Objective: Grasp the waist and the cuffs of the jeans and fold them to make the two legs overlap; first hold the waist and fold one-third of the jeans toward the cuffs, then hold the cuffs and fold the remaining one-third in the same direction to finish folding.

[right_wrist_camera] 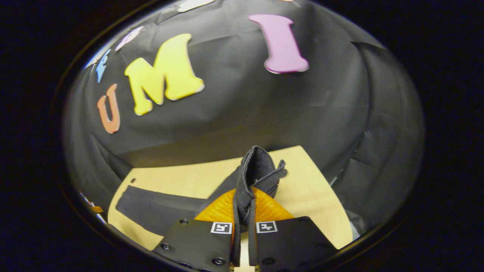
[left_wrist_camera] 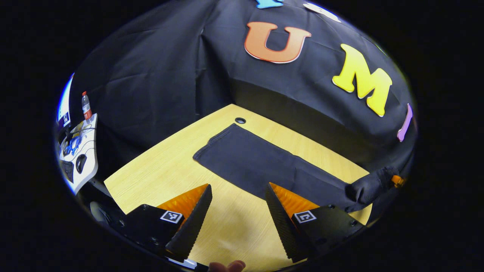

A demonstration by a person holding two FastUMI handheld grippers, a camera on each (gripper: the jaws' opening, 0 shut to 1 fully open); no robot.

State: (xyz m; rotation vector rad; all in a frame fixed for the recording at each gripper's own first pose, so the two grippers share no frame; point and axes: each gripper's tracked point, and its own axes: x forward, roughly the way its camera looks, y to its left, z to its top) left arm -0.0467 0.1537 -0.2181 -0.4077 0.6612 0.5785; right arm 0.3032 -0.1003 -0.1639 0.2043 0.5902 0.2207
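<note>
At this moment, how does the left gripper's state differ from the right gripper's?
The left gripper stands open with bare table between its fingers, while the right gripper is shut on the jeans, a fold of dark fabric pinched between its fingers. The left gripper hangs clear of the jeans, beside the leg; the right gripper has one end bunched and raised off the table. Both point across the same wooden table.
</note>
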